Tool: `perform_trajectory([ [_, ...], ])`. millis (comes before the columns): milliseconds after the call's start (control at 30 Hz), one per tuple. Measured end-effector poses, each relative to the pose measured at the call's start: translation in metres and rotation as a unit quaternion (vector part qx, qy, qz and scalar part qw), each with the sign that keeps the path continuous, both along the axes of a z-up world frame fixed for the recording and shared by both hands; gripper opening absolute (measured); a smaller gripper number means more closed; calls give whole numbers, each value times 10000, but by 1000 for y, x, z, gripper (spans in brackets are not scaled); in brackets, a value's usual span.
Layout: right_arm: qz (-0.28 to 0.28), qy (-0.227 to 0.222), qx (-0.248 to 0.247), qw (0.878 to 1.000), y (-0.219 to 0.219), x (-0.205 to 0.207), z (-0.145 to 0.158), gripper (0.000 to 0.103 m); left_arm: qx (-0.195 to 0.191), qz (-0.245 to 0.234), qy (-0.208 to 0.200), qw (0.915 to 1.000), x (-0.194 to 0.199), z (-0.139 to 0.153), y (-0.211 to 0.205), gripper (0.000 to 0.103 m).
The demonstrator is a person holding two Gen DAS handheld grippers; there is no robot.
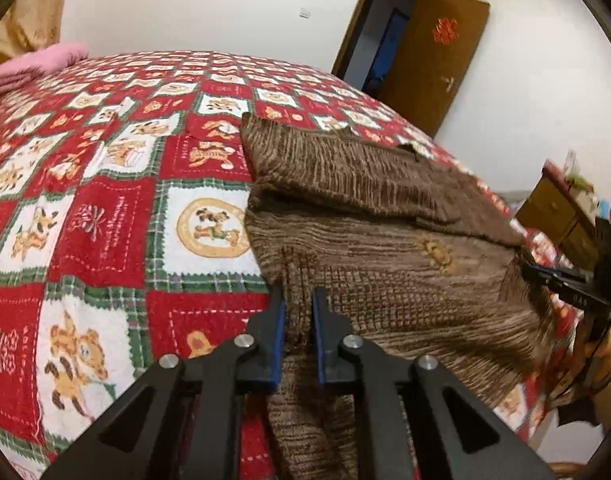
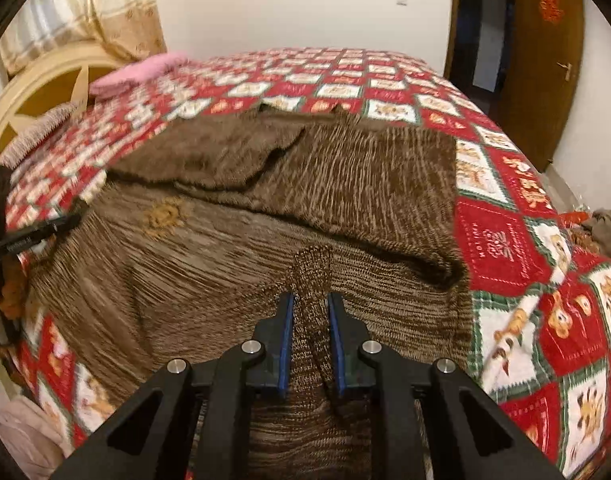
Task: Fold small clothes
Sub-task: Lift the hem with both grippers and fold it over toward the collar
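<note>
A brown knit sweater (image 1: 385, 216) (image 2: 225, 264) with a small orange motif (image 1: 437, 255) lies on the bed, its sleeves folded across the upper part. My left gripper (image 1: 298, 300) is shut on a bunched fold of the sweater's near edge, at that edge's left end. My right gripper (image 2: 310, 300) is shut on a raised fold of the same edge, towards its right end. At the frame edge, each wrist view catches the other gripper: the right gripper (image 1: 561, 280) and the left gripper (image 2: 37, 236).
The bed carries a red, white and green checked blanket (image 1: 105, 220) (image 2: 505, 240) with bear pictures. A folded pink cloth (image 1: 37, 64) (image 2: 141, 70) lies at the far corner near a cream headboard (image 2: 37, 92). A brown door (image 1: 437, 60) stands open beyond the bed.
</note>
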State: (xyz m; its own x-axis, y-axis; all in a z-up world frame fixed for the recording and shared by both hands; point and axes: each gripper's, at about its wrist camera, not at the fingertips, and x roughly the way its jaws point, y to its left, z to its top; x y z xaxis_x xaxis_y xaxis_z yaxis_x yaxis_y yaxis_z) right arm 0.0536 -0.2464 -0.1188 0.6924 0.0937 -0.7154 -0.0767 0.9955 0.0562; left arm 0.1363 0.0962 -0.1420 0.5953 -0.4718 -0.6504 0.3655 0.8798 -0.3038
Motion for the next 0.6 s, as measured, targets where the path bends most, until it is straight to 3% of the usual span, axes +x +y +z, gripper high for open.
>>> perform_trajectory([
  [200, -503, -765, 200, 9956, -8, -28, 49, 17, -70, 295, -206, 9993, -4, 23, 2, 9],
  [433, -1025, -1533, -230, 9826, -3, -34, 90, 17, -21, 479, -648, 9967, 5, 56, -5, 8],
  [600, -1082, -1735, -446, 9779, 0, -15, 102, 17, -61, 644, -618, 9960, 33, 65, -7, 8],
])
